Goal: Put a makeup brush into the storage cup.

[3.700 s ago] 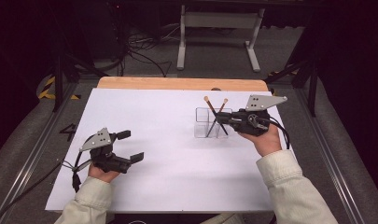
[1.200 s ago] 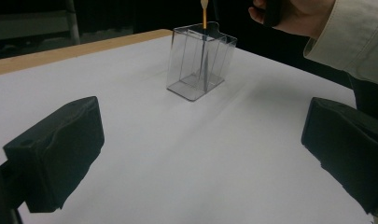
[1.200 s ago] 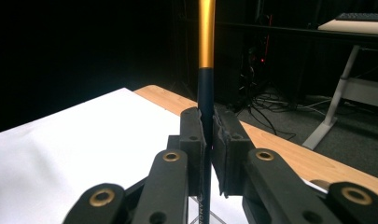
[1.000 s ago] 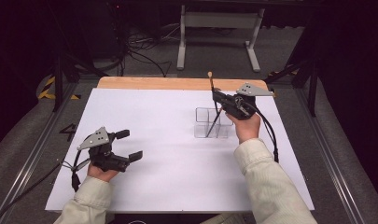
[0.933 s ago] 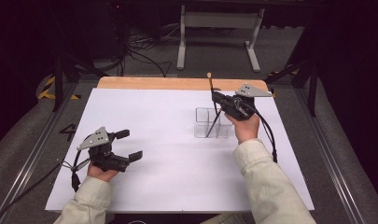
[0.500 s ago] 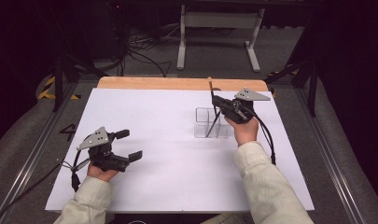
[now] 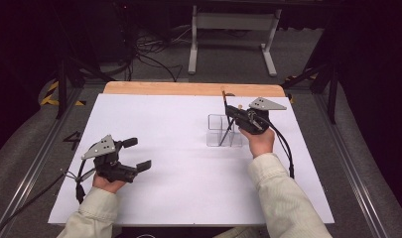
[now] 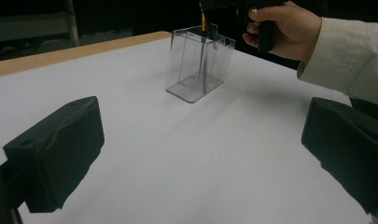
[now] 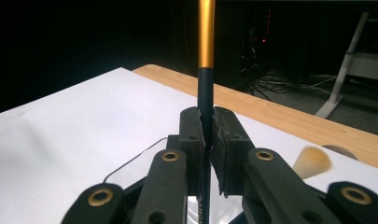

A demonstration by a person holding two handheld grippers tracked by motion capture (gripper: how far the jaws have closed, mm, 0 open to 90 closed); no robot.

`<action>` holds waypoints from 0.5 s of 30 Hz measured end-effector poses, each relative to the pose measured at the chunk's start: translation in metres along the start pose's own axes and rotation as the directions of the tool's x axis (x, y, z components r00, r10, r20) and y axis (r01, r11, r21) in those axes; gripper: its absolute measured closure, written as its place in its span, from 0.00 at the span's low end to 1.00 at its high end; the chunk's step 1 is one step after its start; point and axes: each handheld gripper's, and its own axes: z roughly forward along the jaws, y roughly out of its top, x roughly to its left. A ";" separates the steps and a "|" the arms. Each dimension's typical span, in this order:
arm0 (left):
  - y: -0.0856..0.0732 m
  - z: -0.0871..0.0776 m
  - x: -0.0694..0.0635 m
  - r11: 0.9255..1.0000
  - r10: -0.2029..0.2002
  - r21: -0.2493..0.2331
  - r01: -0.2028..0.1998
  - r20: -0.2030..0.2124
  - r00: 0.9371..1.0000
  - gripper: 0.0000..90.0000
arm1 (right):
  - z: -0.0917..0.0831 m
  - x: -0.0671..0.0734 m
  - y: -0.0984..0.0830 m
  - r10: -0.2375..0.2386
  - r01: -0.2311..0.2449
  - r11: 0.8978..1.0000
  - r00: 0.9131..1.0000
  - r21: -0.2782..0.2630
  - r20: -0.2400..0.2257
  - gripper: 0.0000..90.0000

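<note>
Right gripper (image 7: 233,112) clamped on brush handle (image 9: 206,88), upright above clear holder (image 7: 223,131) near tabletop's far right edge, aligned for vertical travel. Left gripper (image 7: 134,154) open, parked near-left.

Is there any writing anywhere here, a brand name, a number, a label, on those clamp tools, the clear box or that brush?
Makeup brush handle, held upright in the shut right gripper: tiny pale print low on the black handle, too small and cut off to read.
Clear box: no writing.
Left gripper: no writing legible.
White table sheet: blank.
</note>
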 end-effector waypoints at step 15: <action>0.000 -0.001 0.000 1.000 0.002 -0.002 -0.002 0.001 1.000 0.00 | 0.000 0.001 -0.002 0.003 -0.003 1.000 1.000 0.030 -0.014 0.78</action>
